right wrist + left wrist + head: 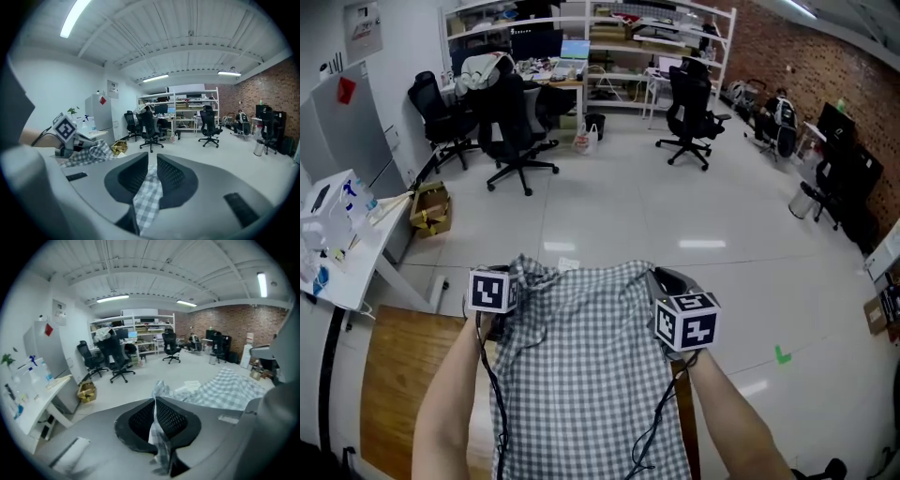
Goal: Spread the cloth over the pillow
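The cloth (581, 375), a light checked sheet, hangs stretched between both tools above the wooden tabletop (394, 375). The pillow is not in sight and may lie beneath it. The left tool (154, 404) is clamped tight on one far corner, and the right tool (151, 164) pinches the other, a fold bunched between its jaws. Soft and limp, the cloth will likely sag and crease wherever unsupported, so the corners look the best hold, kept well apart and taut
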A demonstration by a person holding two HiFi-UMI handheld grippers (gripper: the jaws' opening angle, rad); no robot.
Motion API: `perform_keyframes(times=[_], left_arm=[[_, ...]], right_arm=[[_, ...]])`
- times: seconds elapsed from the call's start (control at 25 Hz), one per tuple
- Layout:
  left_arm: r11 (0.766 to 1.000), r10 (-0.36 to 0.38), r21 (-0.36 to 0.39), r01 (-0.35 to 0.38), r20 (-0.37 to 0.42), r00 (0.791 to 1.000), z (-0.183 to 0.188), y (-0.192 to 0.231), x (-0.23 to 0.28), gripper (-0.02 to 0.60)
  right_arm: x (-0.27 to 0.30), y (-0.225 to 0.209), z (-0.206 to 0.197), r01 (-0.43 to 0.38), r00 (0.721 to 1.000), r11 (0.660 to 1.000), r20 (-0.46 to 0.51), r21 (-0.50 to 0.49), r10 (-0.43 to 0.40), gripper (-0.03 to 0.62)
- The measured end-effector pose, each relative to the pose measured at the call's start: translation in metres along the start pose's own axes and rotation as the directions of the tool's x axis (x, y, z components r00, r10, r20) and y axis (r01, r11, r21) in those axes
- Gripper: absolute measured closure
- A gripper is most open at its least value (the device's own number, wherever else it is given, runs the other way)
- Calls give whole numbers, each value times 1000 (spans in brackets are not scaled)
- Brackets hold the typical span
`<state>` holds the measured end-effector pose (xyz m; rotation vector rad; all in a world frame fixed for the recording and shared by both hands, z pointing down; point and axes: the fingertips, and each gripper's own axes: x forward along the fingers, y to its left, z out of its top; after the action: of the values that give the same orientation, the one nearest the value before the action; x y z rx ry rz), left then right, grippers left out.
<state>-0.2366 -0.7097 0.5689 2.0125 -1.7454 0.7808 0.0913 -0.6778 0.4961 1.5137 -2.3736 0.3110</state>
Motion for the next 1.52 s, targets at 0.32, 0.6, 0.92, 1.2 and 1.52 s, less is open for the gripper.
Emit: perform_keyframes(times=[0.32,0.6,0.92,1.2,1.52], left_arm=[[967,226,-101,-234,-84,971,-11,65,10,500],[974,197,-109,-198,-28,980,14,59,-12,454],[992,102,-77,-100,31,994,16,19,-55,456],[989,-48,-139,55,51,998,-14,-30,-124,462],[965,-214,-109,237,193,958,-7,-111,-236,523]], right_arm=[[-19,1,-3,11,1000,1000,-8,-28,-11,545],[-28,8,-3,11,1000,1000,-13,-25,-12,545],[-53,25,2,23,1000,1000,-9,-12,-24,545],[-113,51,12,42,999,999,27,6,-42,550],[-202,79,6,87,993,996,74,7,-87,592]])
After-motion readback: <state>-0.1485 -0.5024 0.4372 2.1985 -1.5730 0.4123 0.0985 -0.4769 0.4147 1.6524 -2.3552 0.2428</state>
